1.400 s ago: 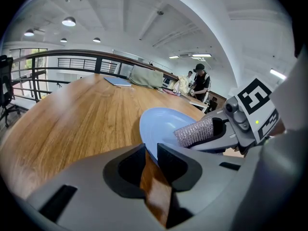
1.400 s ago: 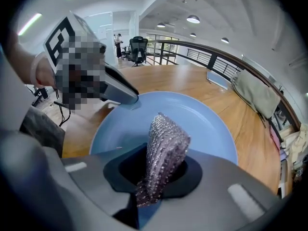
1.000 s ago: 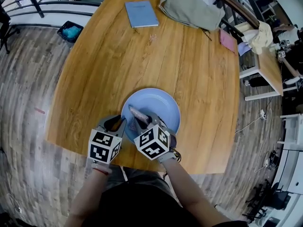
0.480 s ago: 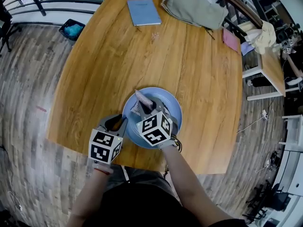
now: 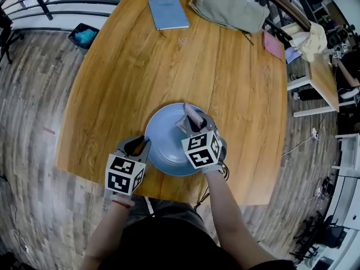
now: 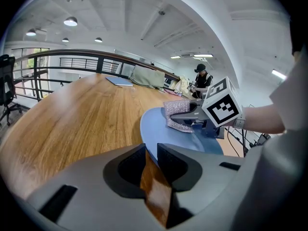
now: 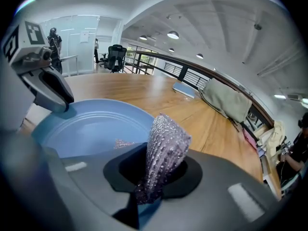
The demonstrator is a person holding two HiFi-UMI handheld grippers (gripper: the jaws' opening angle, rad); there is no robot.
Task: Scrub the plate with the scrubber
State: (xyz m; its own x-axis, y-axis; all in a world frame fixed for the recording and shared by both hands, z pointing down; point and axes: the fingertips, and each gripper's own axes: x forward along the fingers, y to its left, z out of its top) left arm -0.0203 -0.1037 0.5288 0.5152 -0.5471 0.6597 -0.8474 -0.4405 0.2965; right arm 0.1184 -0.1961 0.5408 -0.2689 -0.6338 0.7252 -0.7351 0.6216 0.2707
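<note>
Right hand-held gripper pinches scrubber near plate far-right rim (left hand-held gripper clamps left rim).

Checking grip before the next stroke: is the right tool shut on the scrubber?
Shut: the right tool pinches the scrubber, which sticks up over the plate.

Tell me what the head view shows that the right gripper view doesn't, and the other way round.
Only the head view: the grey plank floor and a black bin. Only the right gripper view: a black office chair and a round ceiling lamp. Both: the round blue plate on the wooden table, the sparkly grey scrubber clamped in the right gripper, the left gripper on the plate's rim, the blue notebook and the grey bag.
</note>
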